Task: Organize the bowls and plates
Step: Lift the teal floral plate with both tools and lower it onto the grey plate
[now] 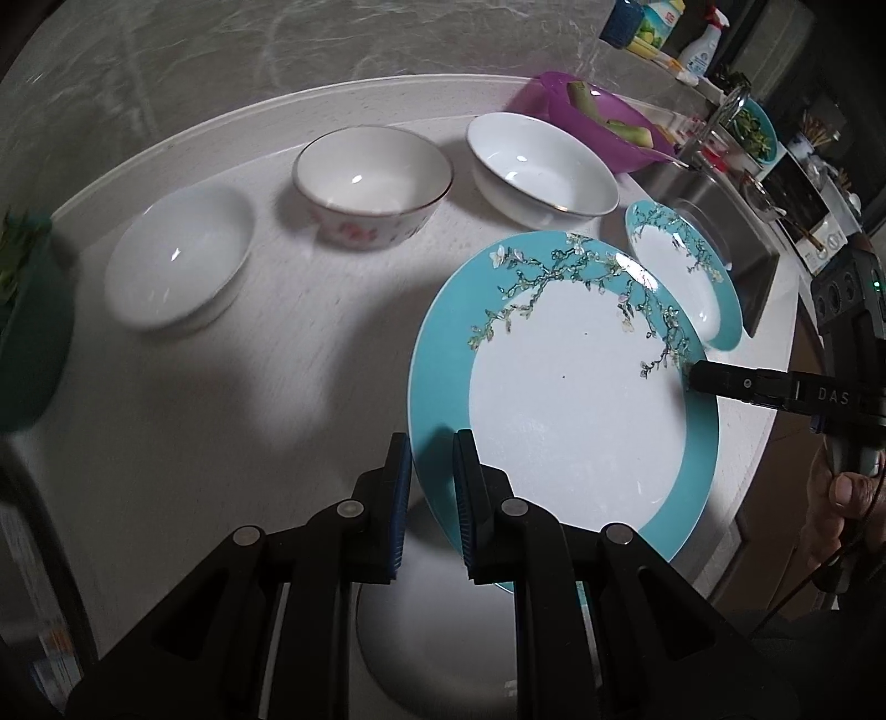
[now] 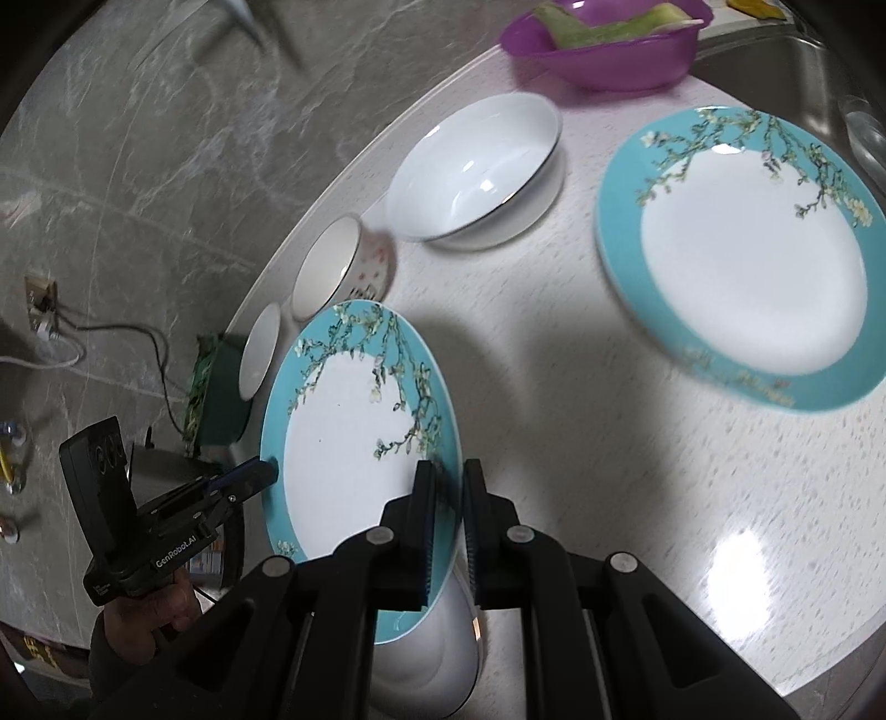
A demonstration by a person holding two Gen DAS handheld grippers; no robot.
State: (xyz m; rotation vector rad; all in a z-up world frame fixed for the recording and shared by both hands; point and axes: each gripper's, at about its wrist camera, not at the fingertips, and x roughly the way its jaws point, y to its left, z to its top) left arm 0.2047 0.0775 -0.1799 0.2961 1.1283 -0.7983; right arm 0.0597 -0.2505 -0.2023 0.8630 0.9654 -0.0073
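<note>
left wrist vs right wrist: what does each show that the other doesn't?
Left wrist only: faucet, spray bottle and counter clutter past the sink.
Right wrist only: wall socket with cables, and the second teal plate in full.
Both: the held teal plate, clamped at opposite rims by left tool and right tool, three bowls, purple bowl.

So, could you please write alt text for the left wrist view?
Both grippers, left and right, clamp opposite rim edges of a teal-rimmed blossom-pattern plate above a pale counter, with three white bowls behind.
</note>
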